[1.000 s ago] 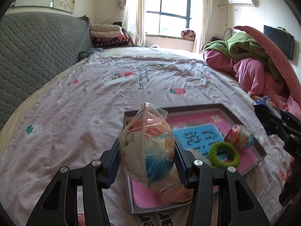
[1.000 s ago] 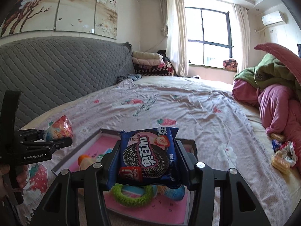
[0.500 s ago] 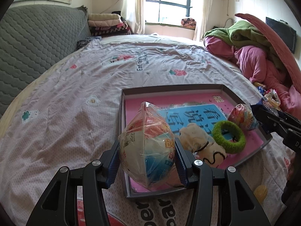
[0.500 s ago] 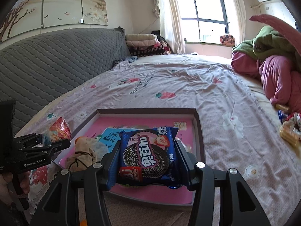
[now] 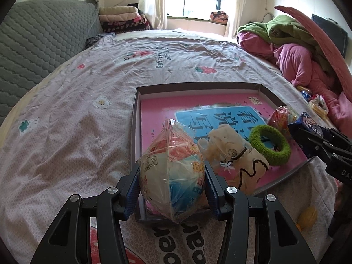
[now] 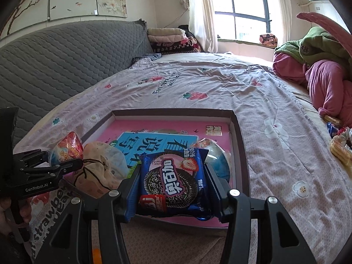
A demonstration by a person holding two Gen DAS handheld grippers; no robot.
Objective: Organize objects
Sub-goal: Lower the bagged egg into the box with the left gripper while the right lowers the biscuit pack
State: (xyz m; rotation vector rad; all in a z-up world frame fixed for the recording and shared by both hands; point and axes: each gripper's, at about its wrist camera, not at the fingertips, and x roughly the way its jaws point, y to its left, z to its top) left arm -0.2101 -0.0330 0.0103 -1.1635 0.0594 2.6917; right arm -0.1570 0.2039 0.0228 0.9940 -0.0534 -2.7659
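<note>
The left gripper [image 5: 172, 186] points forward and down over the near left corner of the tray [image 5: 134, 132], both blue pads pressed against the sides of a clear snack bag [image 5: 173, 173]. The right gripper [image 6: 172, 187] tilts down over the tray's near edge, its pads clamped on a blue cookie pack [image 6: 173, 180]. In the right wrist view, a hand [image 6: 8, 211] grips the left gripper's handle, left of the tray.
</note>
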